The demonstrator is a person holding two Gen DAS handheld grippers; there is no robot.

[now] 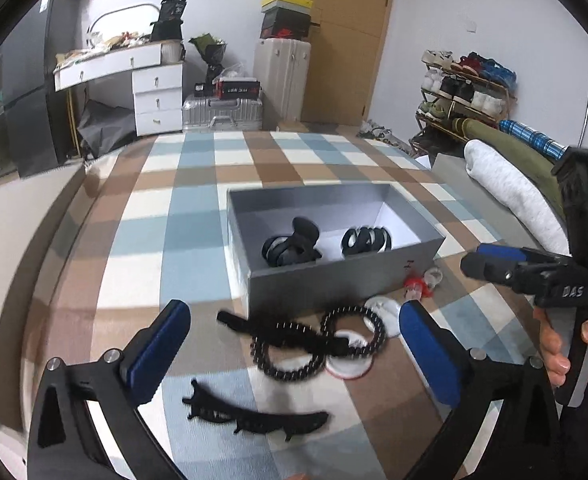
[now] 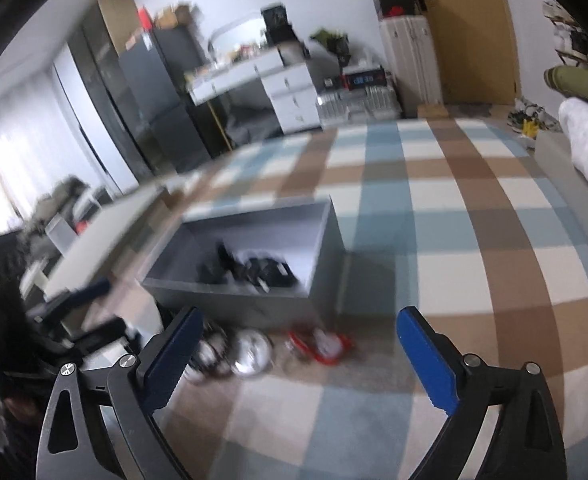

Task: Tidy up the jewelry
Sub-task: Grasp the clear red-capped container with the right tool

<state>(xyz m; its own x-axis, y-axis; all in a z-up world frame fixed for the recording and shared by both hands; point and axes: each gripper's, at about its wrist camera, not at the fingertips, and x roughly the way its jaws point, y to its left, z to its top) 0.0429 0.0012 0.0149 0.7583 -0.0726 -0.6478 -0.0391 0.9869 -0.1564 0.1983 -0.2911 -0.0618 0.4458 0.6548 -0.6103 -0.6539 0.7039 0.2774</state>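
Observation:
A grey open box (image 1: pixel 326 280) sits on a checked bedspread and holds black jewelry pieces (image 1: pixel 290 246). It also shows in the right wrist view (image 2: pixel 262 308). In front of it lie two black beaded bracelets (image 1: pixel 286 356), a black hair clip (image 1: pixel 254 416), white round pads (image 1: pixel 346 368) and a red-and-white piece (image 1: pixel 416 286). My left gripper (image 1: pixel 294 344) is open above the bracelets. My right gripper (image 2: pixel 294 348) is open and empty above the bedspread near the red piece (image 2: pixel 322 346); it also shows in the left wrist view (image 1: pixel 490 258) at the box's right.
A rolled white and green blanket (image 1: pixel 510 184) lies at the right. The bed edge (image 1: pixel 10 240) runs along the left. Beyond the bed are a white desk (image 1: pixel 134 76), suitcases (image 1: pixel 222 112), a door and a shoe rack (image 1: pixel 466 88).

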